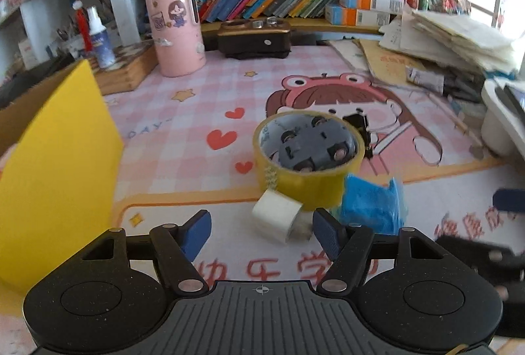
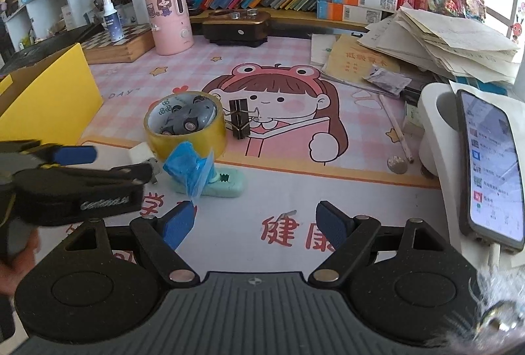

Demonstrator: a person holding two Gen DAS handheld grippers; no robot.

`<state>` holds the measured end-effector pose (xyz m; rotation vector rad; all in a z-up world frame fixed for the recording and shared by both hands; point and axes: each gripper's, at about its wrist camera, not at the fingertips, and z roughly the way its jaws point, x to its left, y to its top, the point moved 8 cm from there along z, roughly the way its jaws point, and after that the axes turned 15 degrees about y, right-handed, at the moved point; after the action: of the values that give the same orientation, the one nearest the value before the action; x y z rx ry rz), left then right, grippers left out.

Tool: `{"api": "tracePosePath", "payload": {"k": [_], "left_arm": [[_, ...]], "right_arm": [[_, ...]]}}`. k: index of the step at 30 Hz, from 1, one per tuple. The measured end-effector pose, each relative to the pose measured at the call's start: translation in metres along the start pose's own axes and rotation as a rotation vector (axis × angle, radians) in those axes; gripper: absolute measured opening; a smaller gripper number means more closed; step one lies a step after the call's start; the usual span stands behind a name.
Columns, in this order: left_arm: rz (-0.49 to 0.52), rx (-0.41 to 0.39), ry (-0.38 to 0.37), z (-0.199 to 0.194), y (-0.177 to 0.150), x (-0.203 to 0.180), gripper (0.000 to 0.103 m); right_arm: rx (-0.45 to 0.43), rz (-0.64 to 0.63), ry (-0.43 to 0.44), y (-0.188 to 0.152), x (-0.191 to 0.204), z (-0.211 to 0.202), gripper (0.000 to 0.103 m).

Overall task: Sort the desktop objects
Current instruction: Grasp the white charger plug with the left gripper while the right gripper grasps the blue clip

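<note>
— Blue-padded left gripper: status?
— Fingers spread, nothing pinched; white tape roll just ahead. Right gripper likewise spread, empty.
— Beyond?
— Yellow tape roll on the mat, toy car inside.

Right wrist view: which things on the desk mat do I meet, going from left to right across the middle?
Yellow box → tape roll with a toy car inside → black binder clip → pencil → white stand → phone.
</note>
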<state>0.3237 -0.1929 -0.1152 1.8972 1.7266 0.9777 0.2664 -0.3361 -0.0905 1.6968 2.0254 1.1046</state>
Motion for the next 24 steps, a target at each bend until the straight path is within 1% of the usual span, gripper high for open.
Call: {"api": "tracePosePath", "payload": {"k": [2,4,7,8,9,11,12,14,16,18,20,24], "left_arm": [[-0.022,0.009,-0.023,0.006,0.002,-0.002,0.068],[-0.044,0.016,-0.051,0.010,0.002,-0.003,0.065],[-0.048,0.015,-0.083,0.011,0.000,-0.007,0.055],[-0.046,0.015,-0.093,0.010,0.001,-0.007,0.046],[-0.046,0.016,-0.104,0.007,0.001,-0.009,0.043],[-0.048,0.001,-0.097,0.004,0.001,-0.006,0.037],[-0.054,0.005,-0.100,0.002,0.001,-0.004,0.037],[-0.078,0.021,-0.081,-0.001,0.000,0.003,0.037],[-0.101,0.018,-0.067,-0.007,-0.001,0.013,0.037],[-0.122,0.019,-0.050,-0.014,-0.002,0.021,0.037],[-0.140,0.022,-0.037,-0.021,-0.003,0.029,0.037],[-0.199,0.028,-0.014,-0.039,-0.007,0.044,0.037]], "right_arm": [[0.005,-0.010,0.000,0.001,-0.001,0.000,0.081],[0.013,-0.019,0.000,0.001,-0.001,0.001,0.081],[0.014,-0.030,0.011,0.001,0.001,0.001,0.081],[0.012,-0.035,0.015,0.002,0.002,0.002,0.081],[0.011,-0.038,0.018,0.003,0.002,0.002,0.081],[0.011,-0.043,0.024,0.004,0.004,0.004,0.081],[0.011,-0.044,0.027,0.005,0.004,0.005,0.080],[0.017,-0.046,0.035,0.006,0.005,0.009,0.078],[0.025,-0.049,0.050,0.007,0.008,0.013,0.078],[0.028,-0.061,0.066,0.008,0.012,0.017,0.075],[0.031,-0.074,0.083,0.010,0.016,0.023,0.075],[0.039,-0.108,0.113,0.016,0.025,0.036,0.072]]}}
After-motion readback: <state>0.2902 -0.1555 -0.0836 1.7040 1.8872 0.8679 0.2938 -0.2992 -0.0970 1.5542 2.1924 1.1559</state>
